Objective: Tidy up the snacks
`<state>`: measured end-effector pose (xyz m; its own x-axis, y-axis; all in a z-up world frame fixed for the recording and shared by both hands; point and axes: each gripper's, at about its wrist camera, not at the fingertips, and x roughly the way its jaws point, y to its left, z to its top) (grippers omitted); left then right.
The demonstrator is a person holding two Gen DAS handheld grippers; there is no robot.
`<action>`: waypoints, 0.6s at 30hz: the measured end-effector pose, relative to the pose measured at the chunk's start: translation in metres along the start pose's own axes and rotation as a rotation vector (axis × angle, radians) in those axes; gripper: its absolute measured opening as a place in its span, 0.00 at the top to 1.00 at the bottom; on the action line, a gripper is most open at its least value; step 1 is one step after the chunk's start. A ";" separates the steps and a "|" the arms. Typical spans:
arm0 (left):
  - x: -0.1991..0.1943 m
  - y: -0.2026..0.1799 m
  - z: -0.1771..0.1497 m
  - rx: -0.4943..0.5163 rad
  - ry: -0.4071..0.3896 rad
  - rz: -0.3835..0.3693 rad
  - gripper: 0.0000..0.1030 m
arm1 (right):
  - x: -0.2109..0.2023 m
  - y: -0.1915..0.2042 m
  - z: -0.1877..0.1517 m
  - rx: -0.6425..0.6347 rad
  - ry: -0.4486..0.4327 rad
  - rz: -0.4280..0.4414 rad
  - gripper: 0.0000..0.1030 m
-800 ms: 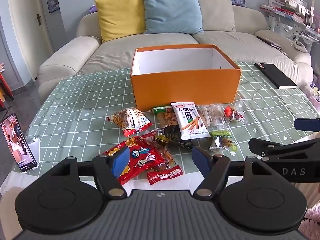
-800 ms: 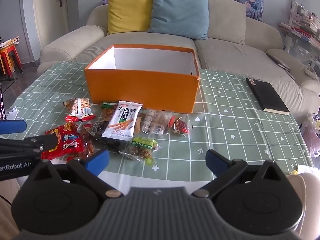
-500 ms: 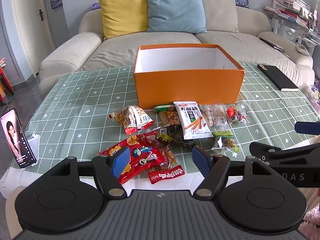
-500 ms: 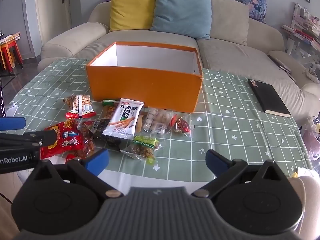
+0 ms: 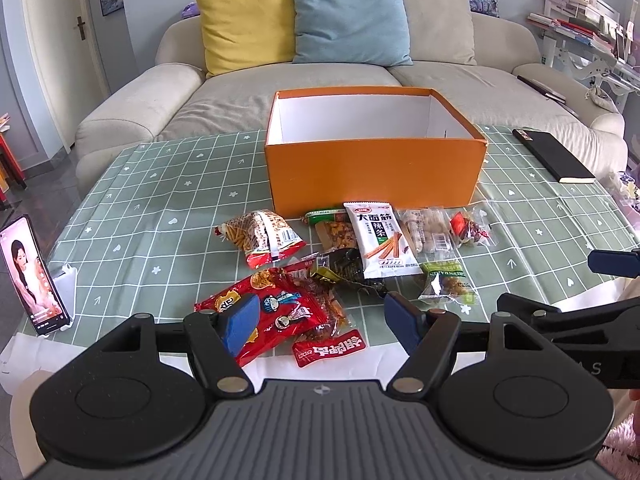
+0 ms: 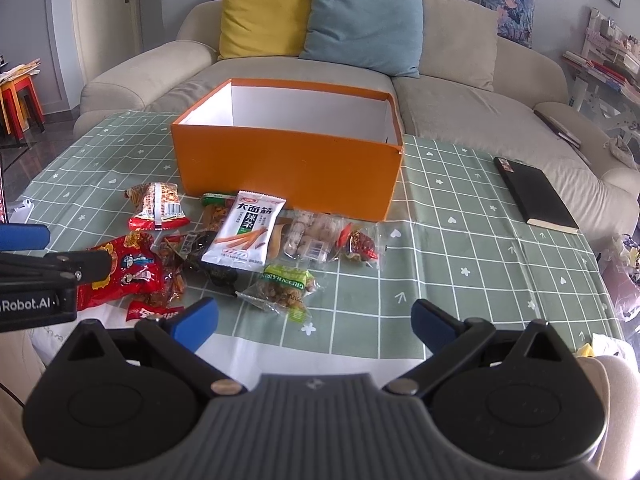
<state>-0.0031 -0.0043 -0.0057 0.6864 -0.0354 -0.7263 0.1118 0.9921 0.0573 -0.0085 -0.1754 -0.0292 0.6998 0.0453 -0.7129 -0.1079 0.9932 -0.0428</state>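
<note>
- Left gripper point(image 5: 320, 322): jaws released and spread wide, nothing between them; a red snack bag point(image 5: 276, 312) lies just beyond its left pad, a small red sachet point(image 5: 330, 347) below the gap.
- Right gripper point(image 6: 314, 320): jaws released, empty; a green raisin packet point(image 6: 286, 286) lies just ahead of its left pad.
- Remaining snacks, including a white spicy-strip packet point(image 6: 246, 236), lie farther ahead, before the open orange box point(image 6: 288, 168).

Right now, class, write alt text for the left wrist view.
A pile of snack packets lies on a green checked tablecloth before an open orange box, its visible inside bare. The left claw hangs open above the nearest packets.
</note>
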 end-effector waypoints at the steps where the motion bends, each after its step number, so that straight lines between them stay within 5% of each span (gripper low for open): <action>1: 0.000 0.000 0.000 0.000 0.000 0.000 0.18 | 0.000 0.000 0.000 0.000 0.005 0.001 0.03; 18: 0.001 0.005 -0.001 -0.029 0.008 0.012 0.18 | 0.003 0.003 -0.001 -0.013 -0.014 0.000 0.03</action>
<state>-0.0025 0.0007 -0.0068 0.6821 -0.0229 -0.7309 0.0827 0.9955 0.0461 -0.0073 -0.1720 -0.0320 0.7094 0.0466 -0.7033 -0.1168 0.9918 -0.0521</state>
